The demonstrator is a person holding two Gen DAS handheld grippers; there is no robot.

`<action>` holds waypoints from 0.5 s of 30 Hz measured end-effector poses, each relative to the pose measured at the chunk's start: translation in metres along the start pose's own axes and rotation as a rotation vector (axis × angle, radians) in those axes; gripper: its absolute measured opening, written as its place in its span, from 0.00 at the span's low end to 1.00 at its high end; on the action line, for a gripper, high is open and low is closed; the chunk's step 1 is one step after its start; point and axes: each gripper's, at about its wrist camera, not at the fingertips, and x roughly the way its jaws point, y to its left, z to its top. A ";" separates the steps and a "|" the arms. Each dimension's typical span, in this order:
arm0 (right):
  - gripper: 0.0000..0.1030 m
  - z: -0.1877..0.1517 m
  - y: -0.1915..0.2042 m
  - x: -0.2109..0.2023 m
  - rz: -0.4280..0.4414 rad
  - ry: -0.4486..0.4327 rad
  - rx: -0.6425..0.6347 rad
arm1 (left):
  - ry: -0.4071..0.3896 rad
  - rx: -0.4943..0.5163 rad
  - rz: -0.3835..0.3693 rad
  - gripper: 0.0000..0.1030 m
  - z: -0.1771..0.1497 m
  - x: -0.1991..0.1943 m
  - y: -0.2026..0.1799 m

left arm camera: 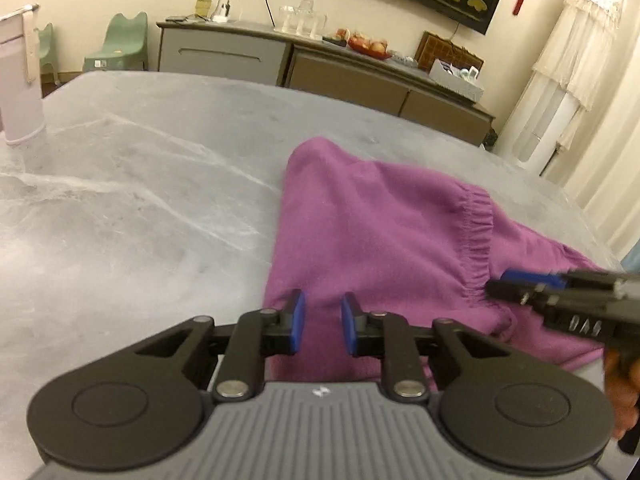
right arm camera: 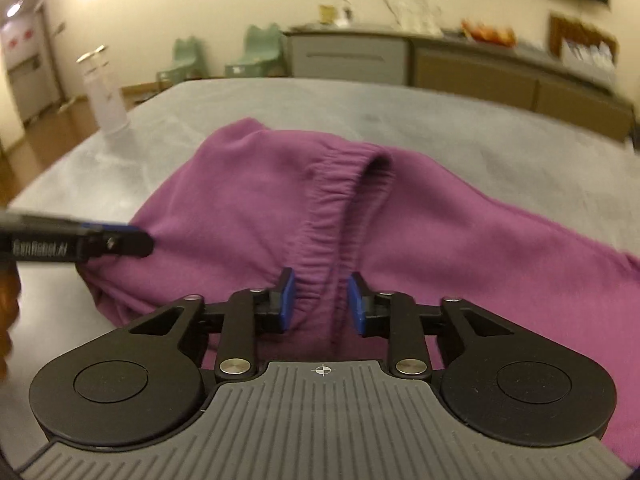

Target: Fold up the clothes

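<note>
A purple garment (left arm camera: 380, 232) lies rumpled on the grey surface (left arm camera: 140, 200). The left tongs (left arm camera: 322, 322) stand partly open over its near edge, cloth between the pads without being pinched. The right tongs (right arm camera: 321, 300) straddle the gathered elastic band (right arm camera: 328, 216), likewise partly open.

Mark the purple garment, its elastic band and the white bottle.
purple garment (left arm camera: 360, 232): left wrist view, flat cloth.
elastic band (right arm camera: 328, 208): right wrist view, gathered ribbing.
white bottle (left arm camera: 20, 92): left wrist view, body.
</note>
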 end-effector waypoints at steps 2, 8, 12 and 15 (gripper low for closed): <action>0.31 0.012 0.000 -0.008 -0.005 -0.042 -0.015 | -0.038 0.017 -0.021 0.30 -0.001 -0.012 -0.011; 0.30 0.050 0.000 0.026 -0.038 -0.051 -0.032 | -0.008 0.122 -0.077 0.31 -0.005 -0.005 -0.052; 0.34 0.052 -0.025 0.068 -0.081 0.073 0.020 | 0.044 0.132 -0.046 0.31 -0.008 0.008 -0.056; 0.34 0.046 -0.034 0.036 -0.022 0.001 0.092 | 0.001 0.132 -0.087 0.37 -0.004 -0.005 -0.063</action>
